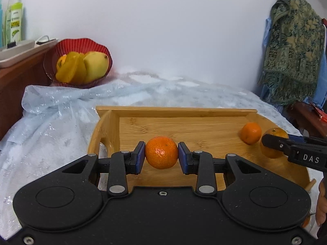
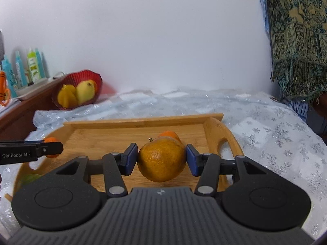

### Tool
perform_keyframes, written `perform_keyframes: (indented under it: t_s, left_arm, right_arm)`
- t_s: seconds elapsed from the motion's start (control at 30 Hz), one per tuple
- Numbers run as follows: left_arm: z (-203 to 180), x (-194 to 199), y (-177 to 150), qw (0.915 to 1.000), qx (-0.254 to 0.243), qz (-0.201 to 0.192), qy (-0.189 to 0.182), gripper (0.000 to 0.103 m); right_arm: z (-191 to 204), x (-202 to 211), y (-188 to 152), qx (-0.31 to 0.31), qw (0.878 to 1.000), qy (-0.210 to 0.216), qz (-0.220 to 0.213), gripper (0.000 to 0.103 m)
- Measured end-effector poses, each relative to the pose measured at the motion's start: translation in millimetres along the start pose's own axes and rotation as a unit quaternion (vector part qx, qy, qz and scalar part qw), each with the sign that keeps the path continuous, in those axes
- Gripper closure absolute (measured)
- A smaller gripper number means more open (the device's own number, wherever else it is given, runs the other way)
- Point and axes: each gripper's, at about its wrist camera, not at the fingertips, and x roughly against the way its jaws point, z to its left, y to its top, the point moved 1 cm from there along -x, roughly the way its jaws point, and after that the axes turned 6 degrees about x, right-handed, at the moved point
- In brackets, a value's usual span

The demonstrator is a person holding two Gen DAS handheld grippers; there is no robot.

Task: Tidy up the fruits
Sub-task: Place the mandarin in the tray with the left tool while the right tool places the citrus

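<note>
Clamped between the left gripper (image 1: pixel 161 154) pads, a small tangerine (image 1: pixel 161 152) hangs over the wooden tray (image 1: pixel 184 115). Right gripper (image 2: pixel 162 159) pinches a bigger dull orange (image 2: pixel 162 160). Another tangerine (image 1: pixel 250 133) lies in the tray's far right corner; far left, a red bowl (image 1: pixel 81 42) holds mangoes (image 1: pixel 96 66).

Bright, even light; soft shadows; fisheye bending, slightly blurred edges.

Left hand-held gripper (image 1: pixel 161 153) pads clamped on fruit; right hand-held gripper (image 2: pixel 162 159) likewise, both angled downward.
</note>
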Motion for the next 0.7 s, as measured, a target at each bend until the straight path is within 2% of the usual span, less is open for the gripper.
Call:
perform_keyframes:
  t_s: [0.27,0.7]
  left_arm:
    - [0.6,-14.8,-2.2,0.9999,-0.006,0.016,0.001,0.071]
    - [0.3,-18.0,-6.4,0.9996,-0.005,0.029,0.003,0.071]
  right_arm:
    - [-2.1,-10.8,-2.8,-0.012,1.0,-0.002,0.018,0.049]
    - [-3.6,-15.3,-5.7,-0.023,0.999,-0.004,0.03,0.048]
